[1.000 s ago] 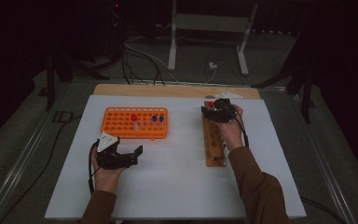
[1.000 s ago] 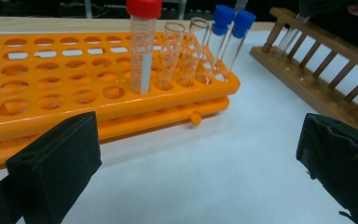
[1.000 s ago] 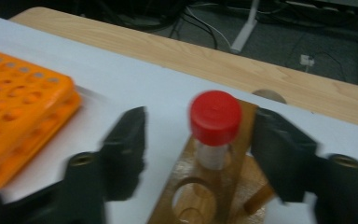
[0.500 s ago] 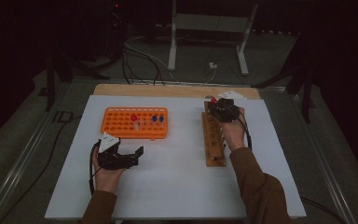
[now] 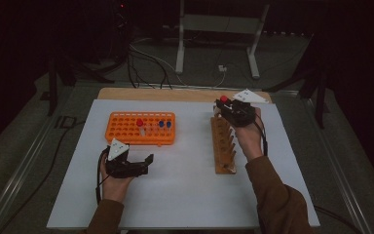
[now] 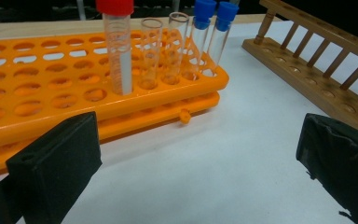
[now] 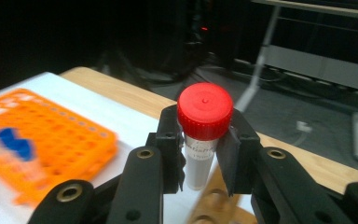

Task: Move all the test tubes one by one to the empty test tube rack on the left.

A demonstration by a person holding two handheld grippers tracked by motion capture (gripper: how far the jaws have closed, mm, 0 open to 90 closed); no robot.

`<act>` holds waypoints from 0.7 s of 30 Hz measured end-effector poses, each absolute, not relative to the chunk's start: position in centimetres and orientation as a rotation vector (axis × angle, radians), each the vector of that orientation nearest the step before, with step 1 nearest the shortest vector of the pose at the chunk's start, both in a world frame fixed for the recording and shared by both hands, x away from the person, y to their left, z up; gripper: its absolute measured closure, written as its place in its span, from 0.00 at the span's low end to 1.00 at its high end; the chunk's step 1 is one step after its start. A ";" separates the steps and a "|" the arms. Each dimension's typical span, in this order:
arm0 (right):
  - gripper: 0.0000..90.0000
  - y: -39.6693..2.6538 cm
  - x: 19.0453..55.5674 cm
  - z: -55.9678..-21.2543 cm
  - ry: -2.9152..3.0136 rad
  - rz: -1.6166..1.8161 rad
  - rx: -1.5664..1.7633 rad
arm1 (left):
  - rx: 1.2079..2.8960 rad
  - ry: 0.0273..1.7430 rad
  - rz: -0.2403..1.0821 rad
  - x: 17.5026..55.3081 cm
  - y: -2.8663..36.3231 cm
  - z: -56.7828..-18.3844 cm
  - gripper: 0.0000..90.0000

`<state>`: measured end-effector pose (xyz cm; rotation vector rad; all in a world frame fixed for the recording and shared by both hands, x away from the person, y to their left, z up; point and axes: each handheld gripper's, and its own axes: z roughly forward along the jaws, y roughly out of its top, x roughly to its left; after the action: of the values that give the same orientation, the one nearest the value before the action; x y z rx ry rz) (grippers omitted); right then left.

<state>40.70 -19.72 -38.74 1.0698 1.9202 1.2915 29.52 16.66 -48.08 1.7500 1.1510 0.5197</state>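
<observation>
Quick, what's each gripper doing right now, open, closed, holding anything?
Left gripper: open, holding nothing, resting on the white table near the orange tube rack.
Right gripper: closed on a red-capped tube, above the wooden rack.

A white sheet (image 5: 185,195) is spread over the table; cables (image 5: 146,58) and a metal stand (image 5: 219,29) are seen behind.
</observation>
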 end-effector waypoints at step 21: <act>0.80 -13.6 36.5 -41.1 2.262 1.442 0.951 | 1.863 0.915 0.567 31.4 8.5 -45.2 0.05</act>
<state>36.49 -13.55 -41.13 0.9506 2.2625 1.4424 31.36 8.55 -45.20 1.8632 0.9150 0.5668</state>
